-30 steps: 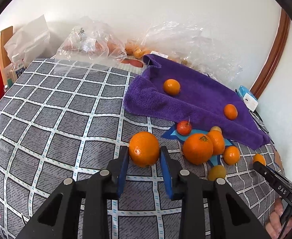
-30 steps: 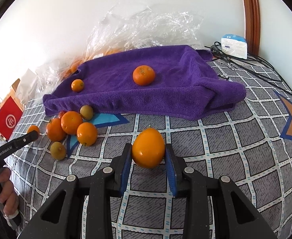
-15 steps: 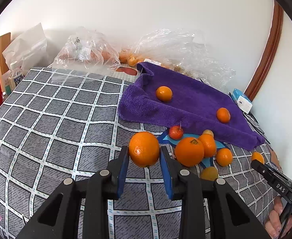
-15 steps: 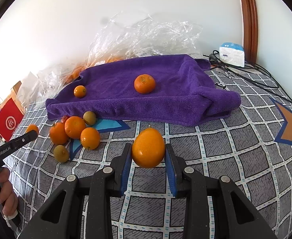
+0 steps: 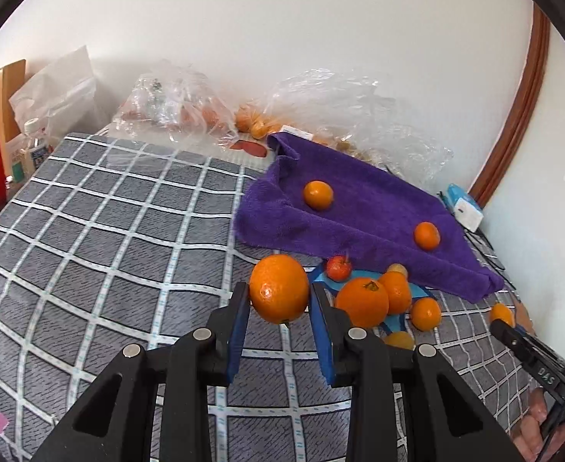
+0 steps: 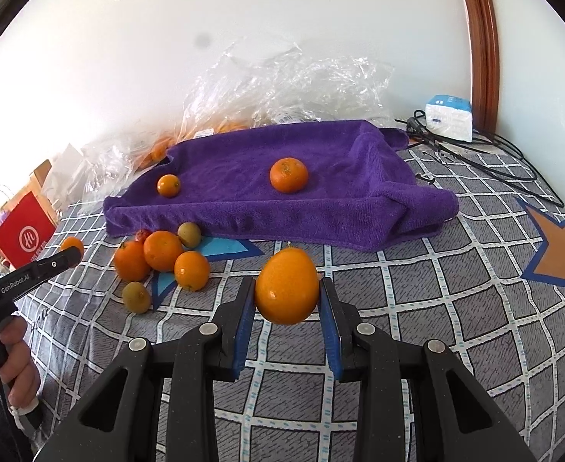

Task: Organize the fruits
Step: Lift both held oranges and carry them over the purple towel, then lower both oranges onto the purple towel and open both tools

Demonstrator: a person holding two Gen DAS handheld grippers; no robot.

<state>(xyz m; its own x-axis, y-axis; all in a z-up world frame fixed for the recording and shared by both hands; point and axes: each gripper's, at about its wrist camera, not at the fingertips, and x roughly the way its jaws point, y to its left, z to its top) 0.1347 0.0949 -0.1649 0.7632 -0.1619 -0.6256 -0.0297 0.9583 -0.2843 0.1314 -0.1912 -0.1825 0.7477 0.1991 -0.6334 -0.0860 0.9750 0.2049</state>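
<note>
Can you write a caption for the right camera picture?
Right hand-held gripper holds an orange before a purple towel.

Your red apple [image 6: 142, 234] sits half hidden behind the oranges; fruit inside the crumpled plastic bags [image 5: 182, 111] blurs beyond telling

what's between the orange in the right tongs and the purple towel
Only bare checked bedcover, as the right wrist view shows. The held orange hangs in the right tongs short of the purple towel; the loose fruit pile sits off to the left.
</note>
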